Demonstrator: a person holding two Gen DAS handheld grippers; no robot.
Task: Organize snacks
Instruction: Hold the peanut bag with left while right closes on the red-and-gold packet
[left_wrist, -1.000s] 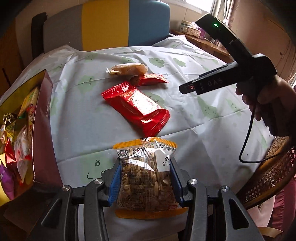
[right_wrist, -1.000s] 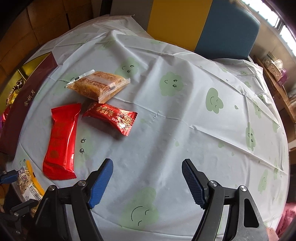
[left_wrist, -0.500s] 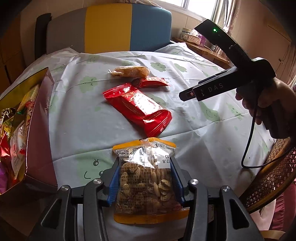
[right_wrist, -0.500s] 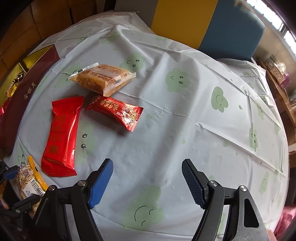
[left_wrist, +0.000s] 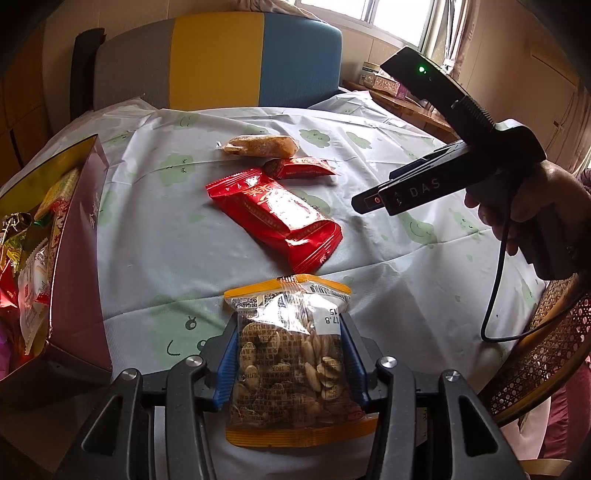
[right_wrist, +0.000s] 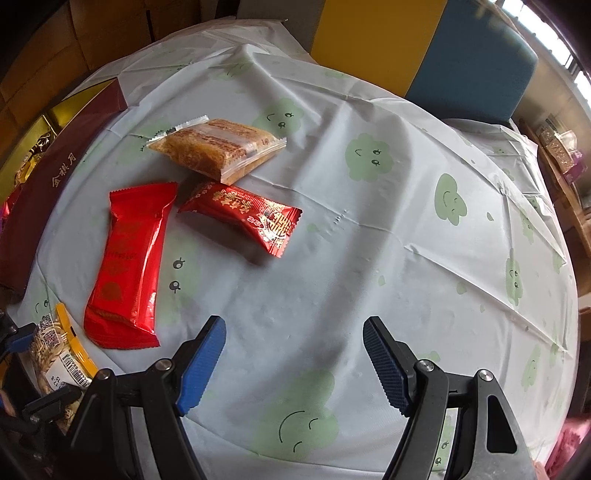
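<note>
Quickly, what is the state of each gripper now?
Left gripper: closed on the seed packet.
Right gripper: open, holding nothing, above the tablecloth.

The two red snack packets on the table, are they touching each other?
Cannot tell. In the right wrist view the long red packet and the smaller red packet nearly meet at their corners; in the left wrist view they overlap, so neither shows contact or a gap plainly.

chair (left_wrist: 255, 62): grey, yellow, blue back | window (left_wrist: 365, 14): bright daylight | wicker seat (left_wrist: 539, 354): right | cabinets: wood
</note>
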